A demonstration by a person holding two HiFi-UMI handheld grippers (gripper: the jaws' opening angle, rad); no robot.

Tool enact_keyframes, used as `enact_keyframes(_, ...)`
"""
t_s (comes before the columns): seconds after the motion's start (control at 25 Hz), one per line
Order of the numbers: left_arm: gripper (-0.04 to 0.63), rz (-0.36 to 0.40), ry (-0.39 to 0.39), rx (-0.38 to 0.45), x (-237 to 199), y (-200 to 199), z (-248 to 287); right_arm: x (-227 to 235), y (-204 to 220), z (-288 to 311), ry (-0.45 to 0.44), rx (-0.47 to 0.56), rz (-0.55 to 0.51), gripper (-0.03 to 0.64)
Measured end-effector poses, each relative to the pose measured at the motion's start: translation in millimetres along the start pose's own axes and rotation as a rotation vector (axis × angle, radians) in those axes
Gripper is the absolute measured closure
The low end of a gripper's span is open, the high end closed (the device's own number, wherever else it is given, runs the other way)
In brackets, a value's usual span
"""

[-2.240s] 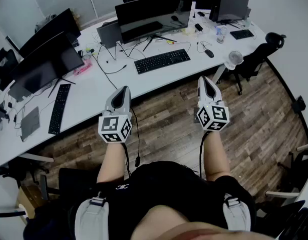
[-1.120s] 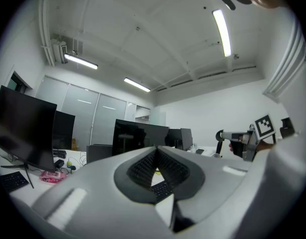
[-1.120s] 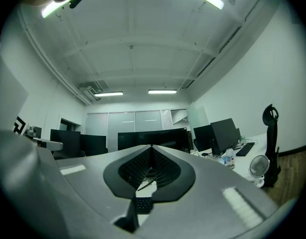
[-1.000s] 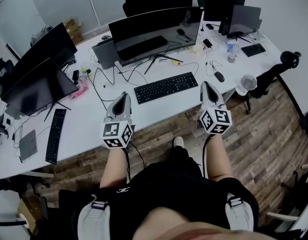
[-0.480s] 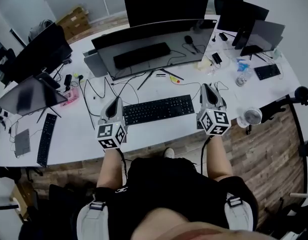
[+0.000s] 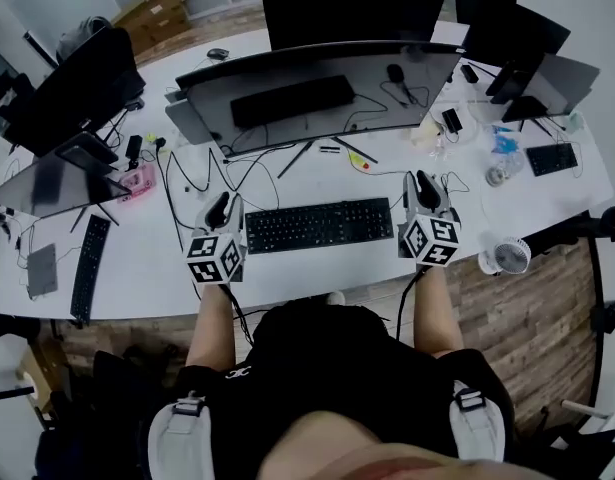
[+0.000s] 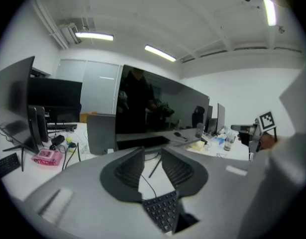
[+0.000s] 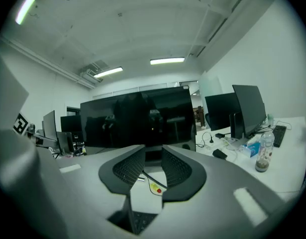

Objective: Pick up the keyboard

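Between the left gripper (image 6: 220,210) and right gripper (image 6: 424,184) lies the keyboard (image 6: 318,225); both have come in to its ends, jaws opening with nothing between them yet, so grasping looks next.

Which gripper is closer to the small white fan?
Right. The right gripper, jaws opening and empty, is just left of the fan; the left gripper, likewise, sits across the keyboard.
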State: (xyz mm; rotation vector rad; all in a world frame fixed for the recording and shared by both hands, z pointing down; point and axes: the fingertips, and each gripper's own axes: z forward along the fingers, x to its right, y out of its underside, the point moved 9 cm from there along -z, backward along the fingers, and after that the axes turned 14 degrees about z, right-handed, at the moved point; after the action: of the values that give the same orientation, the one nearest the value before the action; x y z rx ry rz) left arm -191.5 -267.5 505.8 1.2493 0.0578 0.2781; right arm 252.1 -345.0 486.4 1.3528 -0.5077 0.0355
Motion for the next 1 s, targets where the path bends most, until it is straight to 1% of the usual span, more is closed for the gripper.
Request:
enact_keyframes(0.12, 0.429, -0.049, 0.065, -0.124, -2.9, 34.0, 20.9, 27.7, 25.6, 18.8, 0.040, -0.129, 0.030, 0.514)
enact_keyframes(0.16, 0.423, -0.074, 0.081, -0.166, -3.6, 48.3, 25.7, 37.4, 36.7, 23.1, 0.058, -0.175, 0.046, 0.504)
enact_keyframes(0.24, 0.423, -0.118, 0.097, -0.244, -5.4, 76.9, 32.4, 54.7, 60.6, 28.3, 0.088, -0.259, 0.076, 0.500)
enact_keyframes(0.36, 0.423, -0.163, 0.103, -0.353, -8.1, 117.5, 39.6, 74.5, 97.2, 31.2, 0.122, -0.375, 0.093, 0.499)
enact_keyframes(0.44, 0.423, -0.188, 0.109, -0.427, -9.0, 142.5, 42.3, 83.1, 120.0, 31.0, 0.130, -0.442, 0.101, 0.499)
enact_keyframes(0.52, 0.423, -0.211, 0.116, -0.483, -10.1, 161.1, 44.3, 88.6, 139.5, 30.9, 0.139, -0.495, 0.107, 0.499)
enact_keyframes(0.64, 0.422, -0.268, 0.144, -0.534, -10.4, 183.4, 45.8, 94.0, 164.0, 31.1, 0.155, -0.559, 0.118, 0.499)
enact_keyframes(0.76, 0.422, -0.327, 0.187, -0.560, -10.7, 202.3, 49.1, 98.7, 178.5, 31.5, 0.163, -0.604, 0.148, 0.499)
enact_keyframes(0.88, 0.411, -0.389, 0.237, -0.565, -12.8, 216.4, 55.6, 102.6, 188.2, 33.2, 0.159, -0.646, 0.188, 0.499)
enact_keyframes(1.0, 0.399, -0.462, 0.292, -0.550, -15.9, 224.3, 60.5, 106.0, 196.1, 35.5, 0.135, -0.684, 0.239, 0.499)
